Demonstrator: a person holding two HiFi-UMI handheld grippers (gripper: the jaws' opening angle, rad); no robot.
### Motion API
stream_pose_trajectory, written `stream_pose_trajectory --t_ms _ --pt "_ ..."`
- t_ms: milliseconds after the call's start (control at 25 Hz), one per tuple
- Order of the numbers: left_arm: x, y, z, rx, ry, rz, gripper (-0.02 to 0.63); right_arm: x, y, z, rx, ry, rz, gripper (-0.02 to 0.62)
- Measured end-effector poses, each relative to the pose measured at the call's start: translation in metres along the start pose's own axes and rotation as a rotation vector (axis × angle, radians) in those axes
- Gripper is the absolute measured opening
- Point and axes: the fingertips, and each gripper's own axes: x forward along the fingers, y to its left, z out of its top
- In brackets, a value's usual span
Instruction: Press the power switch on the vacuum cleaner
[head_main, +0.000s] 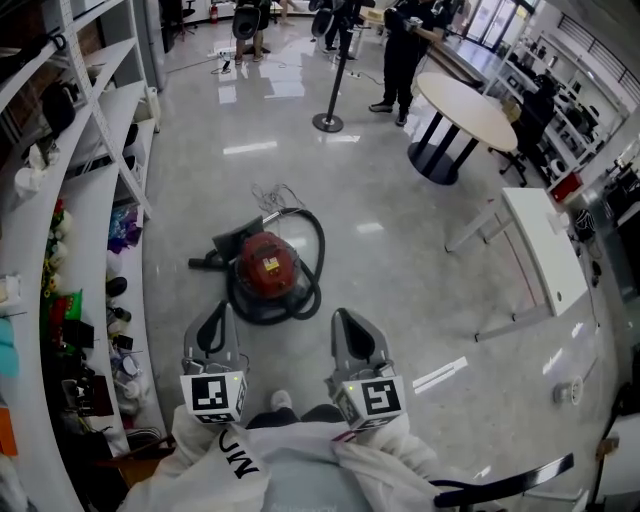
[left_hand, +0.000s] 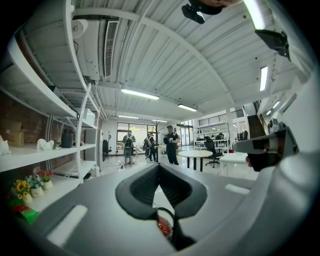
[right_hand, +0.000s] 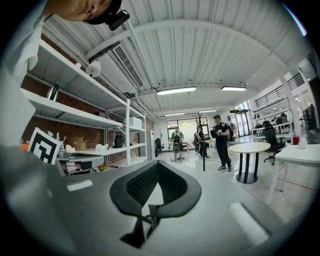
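A red canister vacuum cleaner (head_main: 268, 265) lies on the shiny floor, with its black hose (head_main: 318, 262) looped around it and its nozzle to the left. My left gripper (head_main: 219, 308) hangs just short of it, on the near left. My right gripper (head_main: 339, 315) is at the near right, level with the left one. Both are shut with nothing held, their tips meeting. In the left gripper view a bit of the red vacuum cleaner (left_hand: 163, 228) shows through the gap under the left gripper (left_hand: 159, 165). The right gripper (right_hand: 157, 164) frames part of the black hose (right_hand: 148, 220).
White shelving (head_main: 95, 215) full of small items runs along the left. A stanchion pole (head_main: 329, 100) and a round white table (head_main: 465, 108) stand beyond the vacuum, and a rectangular white table (head_main: 545, 245) is at the right. Several people stand at the far end.
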Motion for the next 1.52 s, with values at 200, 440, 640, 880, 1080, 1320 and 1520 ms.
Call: stream_pose_trajectory --t_ms 200,440,640,880,1080,1320,1520 --pt "0.003 0.001 0.003 -0.017 -0.017 -0.009 0.0 0.0 0.0 0.001 0.006 0.014 -0.01 0.002" --pt "0.005 0.007 0.006 -0.026 -0.034 -0.003 0.0 0.004 0.003 0.004 -0.011 0.01 -0.008 0.001" --pt "0.011 0.014 0.007 -0.022 -0.031 0.013 0.0 0.015 0.004 0.003 0.0 0.003 0.008 0.001" --pt "0.026 0.017 0.006 -0.004 -0.024 0.016 0.0 0.032 -0.006 -0.001 0.014 0.005 0.005 0.001" --pt "0.041 0.019 0.009 0.011 -0.021 0.021 0.0 0.05 -0.014 0.003 0.017 -0.005 0.018 0.0" --pt "0.064 0.017 0.011 0.016 -0.016 0.03 0.0 0.069 -0.027 0.005 0.025 0.001 0.031 0.002" --pt "0.082 0.016 0.009 0.018 0.004 0.039 0.0 0.086 -0.039 0.003 0.03 0.014 0.047 0.001"
